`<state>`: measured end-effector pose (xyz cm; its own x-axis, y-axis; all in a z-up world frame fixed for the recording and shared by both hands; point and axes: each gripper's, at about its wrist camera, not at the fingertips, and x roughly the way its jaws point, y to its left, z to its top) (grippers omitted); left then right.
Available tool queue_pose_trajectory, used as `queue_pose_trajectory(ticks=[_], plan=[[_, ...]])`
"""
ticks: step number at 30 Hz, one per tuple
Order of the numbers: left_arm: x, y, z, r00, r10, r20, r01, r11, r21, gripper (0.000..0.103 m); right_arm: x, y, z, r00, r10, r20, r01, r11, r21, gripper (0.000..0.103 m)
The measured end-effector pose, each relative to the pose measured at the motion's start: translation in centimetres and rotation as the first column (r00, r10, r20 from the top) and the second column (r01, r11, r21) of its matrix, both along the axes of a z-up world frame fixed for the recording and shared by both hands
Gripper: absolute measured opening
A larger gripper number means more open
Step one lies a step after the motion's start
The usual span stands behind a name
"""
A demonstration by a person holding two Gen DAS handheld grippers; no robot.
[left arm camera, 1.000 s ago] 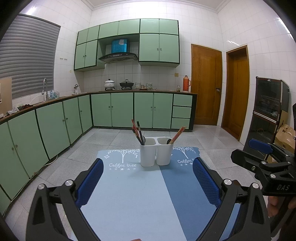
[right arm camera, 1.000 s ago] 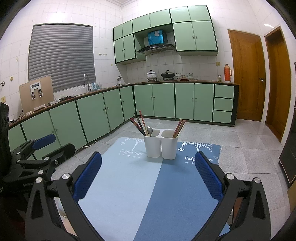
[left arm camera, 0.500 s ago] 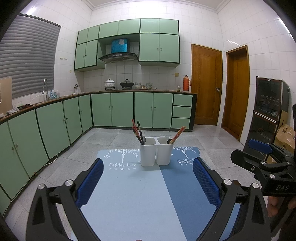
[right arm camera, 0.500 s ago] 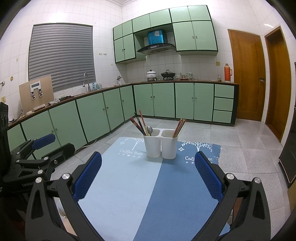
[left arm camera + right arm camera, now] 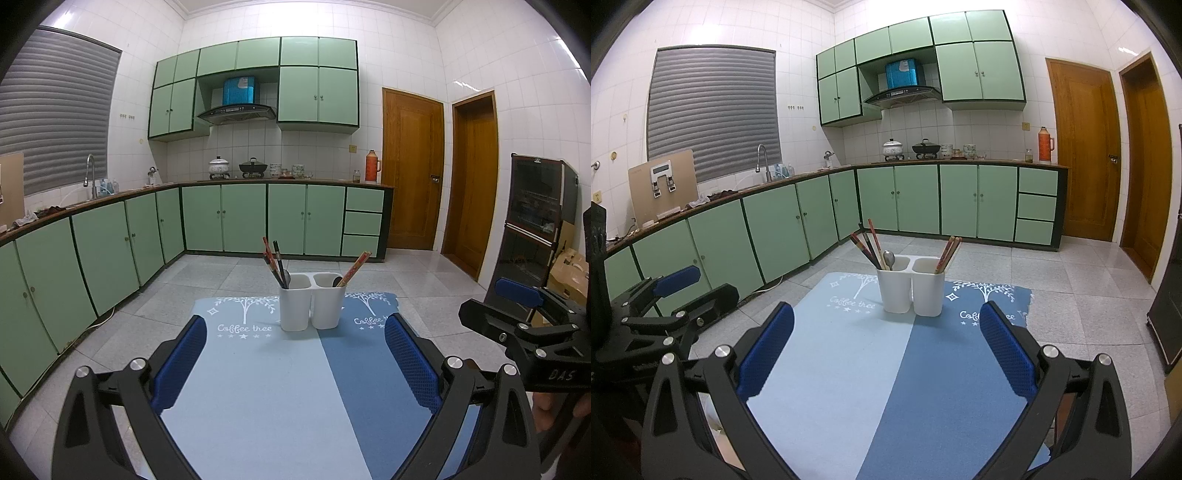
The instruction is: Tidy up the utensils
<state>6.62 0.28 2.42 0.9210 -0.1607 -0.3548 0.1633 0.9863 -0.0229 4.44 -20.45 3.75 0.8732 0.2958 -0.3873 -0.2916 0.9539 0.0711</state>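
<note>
A white two-cup utensil holder [image 5: 312, 306] stands at the far end of a blue mat [image 5: 280, 387]; it also shows in the right wrist view [image 5: 911, 291]. Its left cup holds dark and red chopsticks [image 5: 866, 243] and a metal spoon [image 5: 888, 258]. Its right cup holds wooden chopsticks [image 5: 948, 254] and a dark spoon [image 5: 337, 281]. My left gripper [image 5: 293, 358] is open and empty, well short of the holder. My right gripper [image 5: 886, 347] is open and empty, also short of it.
The mat [image 5: 886, 369] lies on a raised surface over a grey tiled floor. Green cabinets [image 5: 110, 251] run along the left and back walls. Two wooden doors [image 5: 412, 173] stand at the right. A dark cabinet [image 5: 535, 221] and cardboard boxes stand far right.
</note>
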Motion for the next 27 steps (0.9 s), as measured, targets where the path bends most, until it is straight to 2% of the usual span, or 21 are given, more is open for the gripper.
queue_pose_trajectory(ticks=[27], plan=[[-0.12,-0.34,-0.28,1.0,-0.001,-0.001,0.001,1.0,-0.008,0.095,0.06,0.06,-0.22,1.0,-0.003,-0.003,0.003,1.0,0.0,0.097]])
